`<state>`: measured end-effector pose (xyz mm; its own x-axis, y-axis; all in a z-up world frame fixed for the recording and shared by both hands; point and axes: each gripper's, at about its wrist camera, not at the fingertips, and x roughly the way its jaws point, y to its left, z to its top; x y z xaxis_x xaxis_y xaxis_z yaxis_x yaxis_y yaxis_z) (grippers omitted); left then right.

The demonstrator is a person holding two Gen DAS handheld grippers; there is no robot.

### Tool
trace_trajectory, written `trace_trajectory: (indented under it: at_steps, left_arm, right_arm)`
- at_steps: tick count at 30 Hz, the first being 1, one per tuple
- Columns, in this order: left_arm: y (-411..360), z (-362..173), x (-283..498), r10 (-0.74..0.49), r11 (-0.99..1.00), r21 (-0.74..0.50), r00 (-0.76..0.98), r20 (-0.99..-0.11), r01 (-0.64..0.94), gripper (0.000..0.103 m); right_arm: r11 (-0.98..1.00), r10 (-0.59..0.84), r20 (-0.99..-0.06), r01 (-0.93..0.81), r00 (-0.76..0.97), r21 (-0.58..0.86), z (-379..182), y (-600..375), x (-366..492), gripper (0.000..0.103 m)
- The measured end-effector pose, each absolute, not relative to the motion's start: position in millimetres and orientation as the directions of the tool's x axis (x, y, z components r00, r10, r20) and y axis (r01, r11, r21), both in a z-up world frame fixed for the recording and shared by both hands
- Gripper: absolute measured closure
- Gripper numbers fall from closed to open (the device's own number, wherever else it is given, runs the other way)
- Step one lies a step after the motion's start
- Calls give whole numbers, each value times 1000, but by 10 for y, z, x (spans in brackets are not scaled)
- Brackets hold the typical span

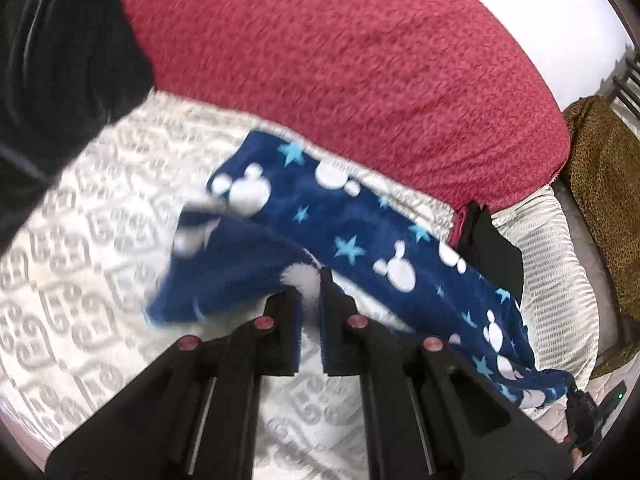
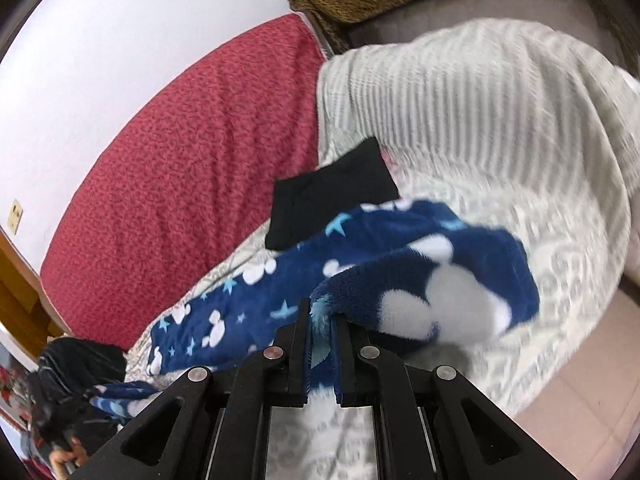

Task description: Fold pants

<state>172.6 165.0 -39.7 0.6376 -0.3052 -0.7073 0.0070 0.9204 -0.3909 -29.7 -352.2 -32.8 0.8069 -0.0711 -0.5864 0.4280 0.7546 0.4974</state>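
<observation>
The pants (image 1: 320,220) are navy fleece with white mouse heads and light blue stars. They lie stretched across a white patterned bedsheet (image 1: 80,280). My left gripper (image 1: 310,280) is shut on one end of the pants and lifts it, with fabric hanging to the left. My right gripper (image 2: 322,312) is shut on the other end of the pants (image 2: 420,272), which folds over to the right. The right gripper also shows at the lower right of the left wrist view (image 1: 584,412).
A large red blanket (image 1: 340,52) lies along the far side of the bed by a white wall. A black folded cloth (image 2: 332,196) sits beside the pants. A white ribbed pillow (image 2: 480,100) and a leopard-print fabric (image 1: 604,184) lie beyond. A dark garment (image 1: 52,60) is at upper left.
</observation>
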Motion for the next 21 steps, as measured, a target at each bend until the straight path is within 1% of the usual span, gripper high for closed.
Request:
trace_trajectory:
  at_steps: [5,9,12,15,17,21]
  left_arm:
    - [1360,-176,2164,-251,953,-302,638,-728,31,95]
    - [1138,-144,2604,-212,971,-236,611,-763,42,95]
    - [908,-182,2972,-159,986,-161,591,-791,49,95]
    - [662,-329,3355,-97,995,-79,558,-824,56,95]
    - [532,-478,3591,-64,997,-37,526,-848,61,95]
    - [324,-883,4002,-5,997,28,455,-891,66,91]
  right_arm:
    - [796,-86,-595,414,799,440,-219,-3669,167,96]
    - [818,-101,-617,418,780,395,-220,-3847,635,96]
    - [829,-117,-643,431,757,356,-342,-3967,983,96]
    - [837,-129,-673,445,728,320,-500,-4058,1321,96]
    - [840,-134,-711,460,690,288,-683,-4146,1602,96]
    - [838,-116,-805,492,582,235,-1117,-4345,2015,93]
